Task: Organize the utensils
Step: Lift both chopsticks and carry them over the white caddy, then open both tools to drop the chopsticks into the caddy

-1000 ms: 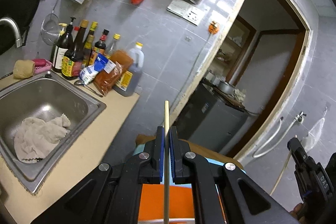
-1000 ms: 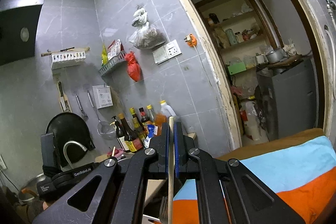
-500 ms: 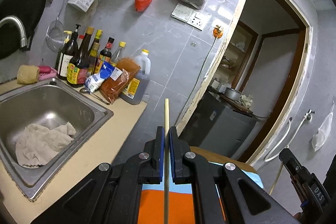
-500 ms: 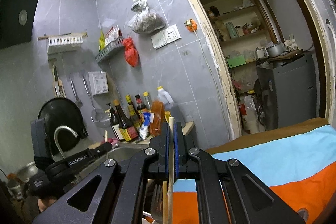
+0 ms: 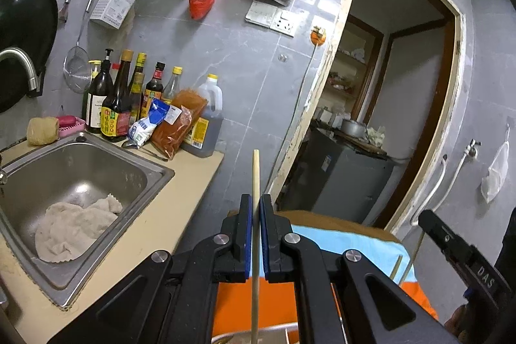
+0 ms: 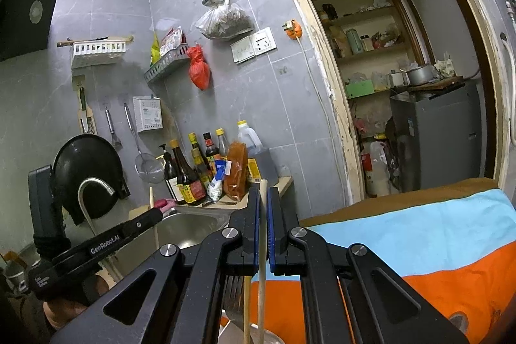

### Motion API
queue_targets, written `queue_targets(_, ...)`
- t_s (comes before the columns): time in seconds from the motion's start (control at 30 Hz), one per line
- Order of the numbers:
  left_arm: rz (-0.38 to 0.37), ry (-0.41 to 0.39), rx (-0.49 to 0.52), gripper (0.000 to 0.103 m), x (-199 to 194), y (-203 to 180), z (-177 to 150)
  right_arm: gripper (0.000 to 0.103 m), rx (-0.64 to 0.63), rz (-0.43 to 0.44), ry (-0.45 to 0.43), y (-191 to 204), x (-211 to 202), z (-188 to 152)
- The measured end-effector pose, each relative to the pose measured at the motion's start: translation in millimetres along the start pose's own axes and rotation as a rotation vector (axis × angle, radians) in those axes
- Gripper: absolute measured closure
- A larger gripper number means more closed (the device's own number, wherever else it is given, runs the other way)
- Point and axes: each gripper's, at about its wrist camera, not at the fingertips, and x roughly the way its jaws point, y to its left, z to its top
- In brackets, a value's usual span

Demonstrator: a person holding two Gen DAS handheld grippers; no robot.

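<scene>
**Chopsticks in hand, sorting not finished**

Sink (image 5: 151, 182) at 9 o'clock, untouched. Striped cloth (image 6: 419, 234) at 4. Left gripper (image 5: 254, 208) pinches one chopstick (image 5: 255, 176) upright, at 6. Right gripper (image 6: 263, 199) likewise clamps its chopstick (image 6: 262, 247). A fork (image 6: 233, 295) and third stick (image 6: 246, 311) wait below, at 6; none looks stowed yet.

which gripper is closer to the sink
Left. The left gripper, shut on a chopstick, sits just beside the sink rim. The right gripper, shut on its own chopstick, is farther out, with the left gripper between it and the sink.
</scene>
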Motion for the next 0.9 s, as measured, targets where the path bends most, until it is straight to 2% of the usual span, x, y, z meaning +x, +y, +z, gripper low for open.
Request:
queue_targets(0.2,-0.025,0.052,0.018,0.097,-6.8,0.4,-4.0,0.097,0.027,0.008,0.031,-3.5,-2.9,-4.9)
queue_targets(0.23,-0.035,0.062,0.017,0.097,-7.7,0.9,-4.2,0.095,0.030,0.007,0.034,-3.9,-4.3,-5.7)
queue_targets(0.3,-0.044,0.079,0.016,0.093,-10.4,0.3,-4.8,0.083,0.038,0.007,0.034,-4.2,-8.3,-6.3)
queue_targets(0.37,-0.055,0.092,0.020,0.089,-13.9,-1.6,-5.6,0.068,0.047,0.010,0.024,-4.8,-14.4,-5.5)
queue_targets(0.53,-0.065,0.104,0.041,0.079,-26.5,-12.7,-4.7,0.067,0.049,-0.006,0.016,-7.6,-32.0,0.8)
queue_targets(0.57,-0.066,0.105,0.045,0.072,-28.6,-16.1,-4.1,0.067,0.047,-0.013,0.013,-8.6,-36.7,3.1)
queue_targets(0.6,-0.070,0.105,0.048,0.060,-31.3,-19.8,-3.2,0.066,0.047,-0.021,0.010,-9.7,-41.1,5.5)
queue_targets(0.63,-0.079,0.100,0.049,0.051,-35.9,-24.4,-2.3,0.060,0.047,-0.029,0.006,-11.2,-46.5,8.1)
queue_targets(0.67,-0.081,0.087,0.044,0.034,-40.6,-28.1,-1.3,0.051,0.049,-0.036,0.001,-12.5,-50.8,11.0)
queue_targets(0.7,-0.080,0.070,0.038,0.025,-45.4,-32.2,-0.4,0.048,0.050,-0.048,-0.008,-14.6,-58.4,14.6)
queue_targets(0.8,-0.082,0.055,0.053,0.016,-54.1,-48.9,2.7,0.042,0.037,-0.096,-0.026,-21.6,-79.3,24.6)
queue_targets(0.87,-0.083,0.054,0.075,0.014,-57.9,-60.9,3.3,0.029,0.024,-0.135,-0.050,-27.5,-97.4,32.3)
queue_targets(0.9,-0.083,0.050,0.091,0.010,-60.6,-68.8,3.4,0.027,0.018,-0.151,-0.058,-29.6,-104.1,35.8)
